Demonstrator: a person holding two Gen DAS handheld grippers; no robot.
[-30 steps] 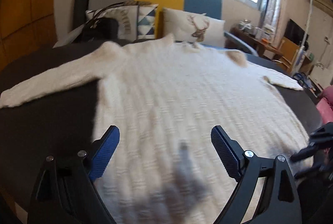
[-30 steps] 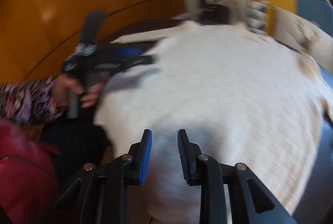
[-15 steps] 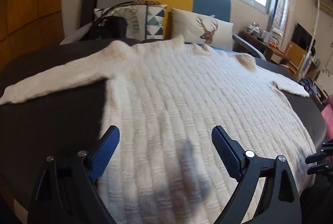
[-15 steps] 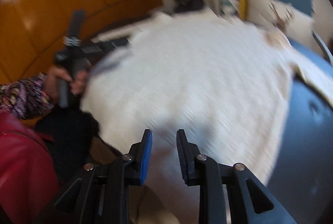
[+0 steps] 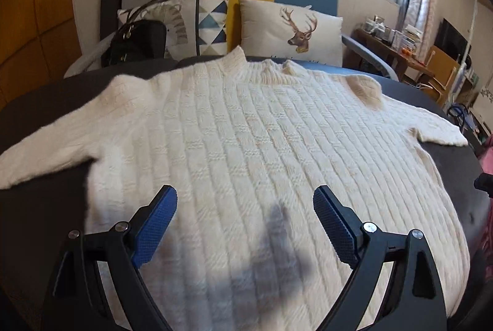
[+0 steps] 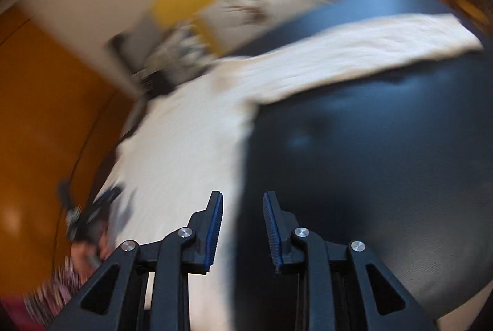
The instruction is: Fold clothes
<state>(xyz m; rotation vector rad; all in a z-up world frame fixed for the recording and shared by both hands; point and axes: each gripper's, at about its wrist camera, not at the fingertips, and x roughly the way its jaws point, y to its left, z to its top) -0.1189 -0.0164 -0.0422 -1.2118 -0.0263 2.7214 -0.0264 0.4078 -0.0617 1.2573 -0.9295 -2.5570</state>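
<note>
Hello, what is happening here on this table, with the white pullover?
A person holds a gripper in each hand, about to fold a white knit sweater that lies spread flat, sleeves out, on a dark round table. The left gripper hovers wide open over the hem, holding nothing. The right gripper, narrowly open and empty, is at the sweater's side edge. No fold is made yet.

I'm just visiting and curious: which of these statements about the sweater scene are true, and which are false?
1. The sweater lies spread flat on the dark table. True.
2. The left tool is clamped on the sweater. False: its jaws stand wide open above it.
3. One cushion shows a deer's head. True.
4. The sweater is red. False: it is cream white.
5. The right tool holds a sleeve. False: nothing sits between its jaws.
</note>
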